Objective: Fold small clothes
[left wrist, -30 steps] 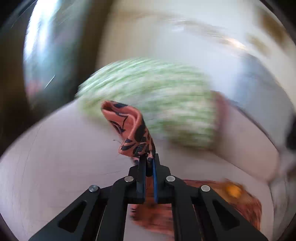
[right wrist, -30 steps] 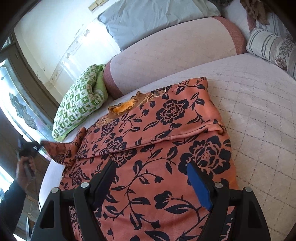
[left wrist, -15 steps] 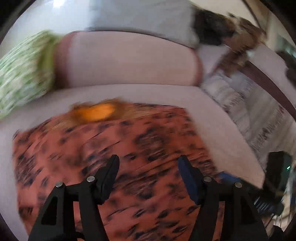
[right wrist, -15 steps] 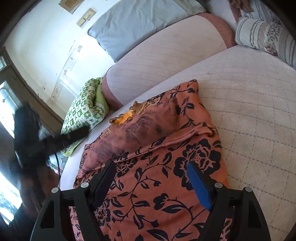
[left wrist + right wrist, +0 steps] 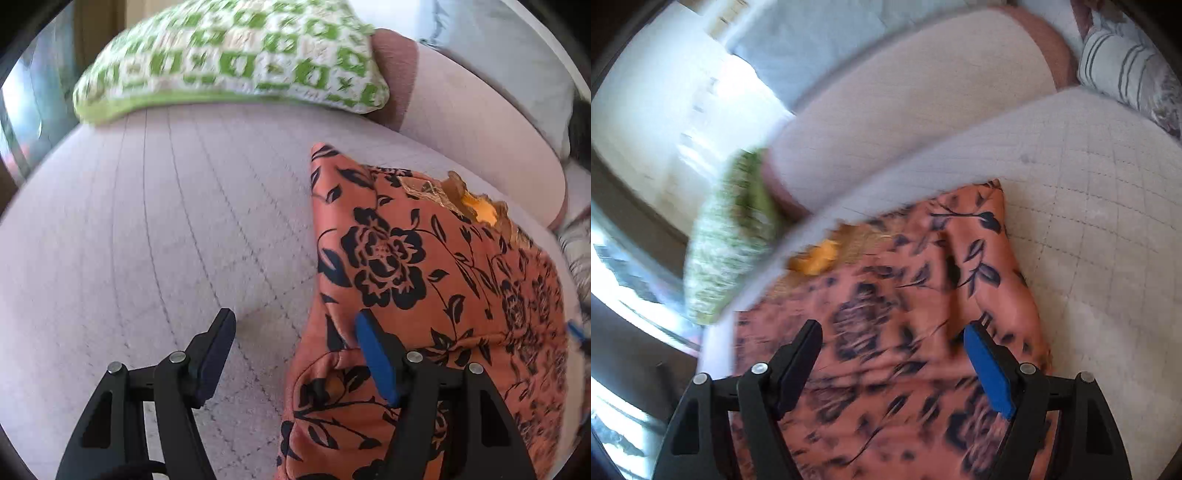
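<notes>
In the left wrist view, the left tongs (image 5: 293, 332) are spread wide and hold nothing; the orange floral garment (image 5: 424, 295) is laid on the quilted bed (image 5: 166, 229), with a green checked pillow (image 5: 229, 55) beyond. In the right wrist view, the right tongs (image 5: 892, 345) are seen spread above the blurred garment (image 5: 905, 314), nothing pinched.

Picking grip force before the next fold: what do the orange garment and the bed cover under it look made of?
Garment: thin woven fabric, probably cotton or rayon, matte with a slight sheen; it drapes in soft creases, black flowers printed on it. The neckline shows a golden, lacy trim. Bed cover: quilted, padded textile, matte pale pink, with stitched grid lines. The exact fibres cannot be told.
</notes>
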`<state>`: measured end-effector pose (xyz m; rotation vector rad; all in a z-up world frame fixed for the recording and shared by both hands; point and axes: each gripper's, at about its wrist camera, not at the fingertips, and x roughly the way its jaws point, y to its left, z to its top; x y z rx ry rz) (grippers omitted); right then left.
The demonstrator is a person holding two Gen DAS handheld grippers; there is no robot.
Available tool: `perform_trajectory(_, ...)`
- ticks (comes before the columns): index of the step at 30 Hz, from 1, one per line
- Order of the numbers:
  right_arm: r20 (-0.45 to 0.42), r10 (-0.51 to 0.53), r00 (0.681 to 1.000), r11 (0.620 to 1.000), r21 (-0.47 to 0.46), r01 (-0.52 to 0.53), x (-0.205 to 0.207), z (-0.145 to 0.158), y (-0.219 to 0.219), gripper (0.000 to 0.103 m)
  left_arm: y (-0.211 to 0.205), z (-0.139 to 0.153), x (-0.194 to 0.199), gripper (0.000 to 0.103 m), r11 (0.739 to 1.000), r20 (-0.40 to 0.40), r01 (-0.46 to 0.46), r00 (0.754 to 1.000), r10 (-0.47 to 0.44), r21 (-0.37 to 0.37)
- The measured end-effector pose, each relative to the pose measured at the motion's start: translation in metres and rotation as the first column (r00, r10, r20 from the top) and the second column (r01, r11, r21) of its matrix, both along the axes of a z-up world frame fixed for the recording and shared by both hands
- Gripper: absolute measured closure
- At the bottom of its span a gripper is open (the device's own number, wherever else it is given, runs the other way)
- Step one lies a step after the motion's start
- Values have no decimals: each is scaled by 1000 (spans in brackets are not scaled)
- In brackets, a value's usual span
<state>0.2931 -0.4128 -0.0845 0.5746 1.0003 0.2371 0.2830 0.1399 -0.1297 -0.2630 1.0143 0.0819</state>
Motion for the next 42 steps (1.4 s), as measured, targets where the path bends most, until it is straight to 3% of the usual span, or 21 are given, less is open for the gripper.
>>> perform_trajectory(2, -95, 45, 994, 997, -52, -50, 11, -20, 11, 54, -5, 3, -6, 38, 1000, 16, 18, 1000, -18, 18)
perform_trajectory(5, -89, 47, 995, 994, -92, -56, 7, -17, 14, 80, -8, -1, -2, 82, 997, 22, 70, 997, -70, -11)
perform_trajectory(6, -62, 48, 997, 993, -104, -54, 3, -8, 16, 81, -3, -2, -2, 88, 996, 17, 65, 998, -64, -67)
perform_trajectory(8, 13, 68, 998, 981, -185, -65, -7, 13, 23, 80, -1, -4, 1, 88, 996, 15, 56, 998, -56, -72)
perform_trajectory(10, 2, 78, 997, 969, -234, -76, -9, 5, 27, 78, -5, -7, 2, 88, 997, 17, 63, 998, -63, -54)
perform_trajectory(12, -126, 104, 987, 959, -250, -133, -2, -21, 30, 71, -2, -5, 0, 82, 997, 13, 43, 999, -42, -61)
perform_trajectory(13, -80, 103, 991, 962, -245, -120, -7, -15, 27, 68, 2, -2, -3, 81, 997, 11, 28, 1000, -28, -71)
perform_trajectory(15, -8, 67, 998, 973, -219, -67, -15, 3, 16, 32, 9, 9, -4, 75, 995, 34, 25, 999, -22, -99)
perform_trajectory(18, 88, 29, 996, 987, -160, -14, -8, 25, 3, 29, 8, 23, 11, 46, 995, 91, 46, 995, -37, -88)
perform_trajectory(22, 58, 61, 996, 986, -156, -52, 33, 14, 14, 29, -3, 12, 46, 46, 991, 66, 99, 993, -94, -87)
perform_trajectory(23, 39, 77, 996, 983, -171, -69, 41, 7, 19, 29, -6, 4, 55, 54, 990, 43, 109, 993, -106, -91)
perform_trajectory(24, 12, 111, 994, 974, -201, -106, 50, -3, 26, 34, -6, -3, 62, 85, 988, 16, 117, 993, -116, -99)
perform_trajectory(25, -17, 133, 991, 964, -232, -133, 55, -12, 28, 51, -4, -9, 67, 85, 987, -9, 107, 994, -108, -119)
perform_trajectory(26, -41, 129, 991, 953, -271, -135, 57, -18, 31, 86, -2, -6, 66, 90, 986, 8, 95, 995, -95, -137)
perform_trajectory(29, 49, 137, 989, 940, -321, -114, 46, -3, 32, 87, -10, 3, 60, 91, 989, 46, 139, 990, -137, -45)
perform_trajectory(31, -19, 118, 993, 932, -343, -118, 50, -25, 27, 82, -8, -10, 63, 89, 991, 29, 118, 993, -116, -58)
perform_trajectory(32, -8, 100, 995, 951, -293, -98, 48, -27, 19, 82, -4, -8, 62, 86, 992, 32, 100, 995, -98, -80)
perform_trajectory(34, 11, 60, 998, 961, -270, -55, 41, -15, 5, 65, 2, 2, 58, 76, 994, 32, 69, 997, -67, -82)
perform_trajectory(35, 41, 44, 998, 958, -284, -31, 33, -3, 3, 43, 7, 8, 53, 74, 997, 54, 48, 998, -45, -63)
perform_trajectory(39, 158, 70, 985, 979, -199, -37, 7, 33, 6, 34, 13, 38, 22, 75, 996, 141, 52, 989, -41, -78)
perform_trajectory(42, 160, 163, 974, 985, -76, -152, 1, 20, 18, 24, -2, 45, 2, 69, 986, 162, 128, 981, -109, -106)
